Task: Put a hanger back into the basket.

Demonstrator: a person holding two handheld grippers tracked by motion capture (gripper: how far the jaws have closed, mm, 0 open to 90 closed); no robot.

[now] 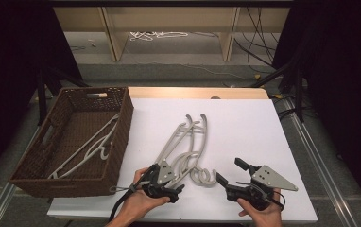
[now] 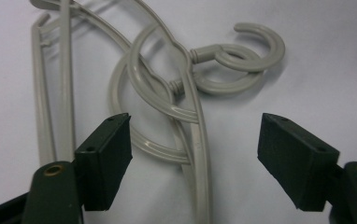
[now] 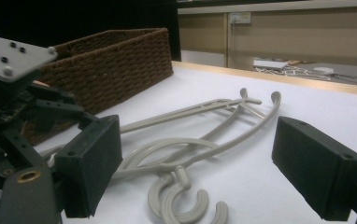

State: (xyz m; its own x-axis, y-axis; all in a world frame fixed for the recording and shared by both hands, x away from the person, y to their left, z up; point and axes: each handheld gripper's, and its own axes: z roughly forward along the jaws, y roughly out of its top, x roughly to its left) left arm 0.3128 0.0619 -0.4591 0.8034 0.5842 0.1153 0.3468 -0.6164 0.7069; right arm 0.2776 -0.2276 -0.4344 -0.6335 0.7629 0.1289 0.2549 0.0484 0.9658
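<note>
Two grey plastic hangers (image 1: 188, 142) lie crossed on the white table top (image 1: 244, 127), their hooks (image 1: 204, 176) towards the front edge. In the left gripper view the hangers (image 2: 186, 93) run down between the jaws. My left gripper (image 1: 171, 182) hangs over their necks, open (image 2: 195, 135), with its pads (image 2: 106, 154) clear of the plastic on both sides. My right gripper (image 1: 230, 171) is just right of the hooks, open (image 3: 197, 149) and holding nothing. The hooks (image 3: 181, 200) lie in front of it.
A brown wicker basket (image 1: 124, 127) stands at the table's left and holds several white hangers (image 1: 91, 144); its wall (image 3: 116, 60) rises behind the grey ones. Bare white surface spreads to the right and back. Cables and wooden legs are on the floor beyond.
</note>
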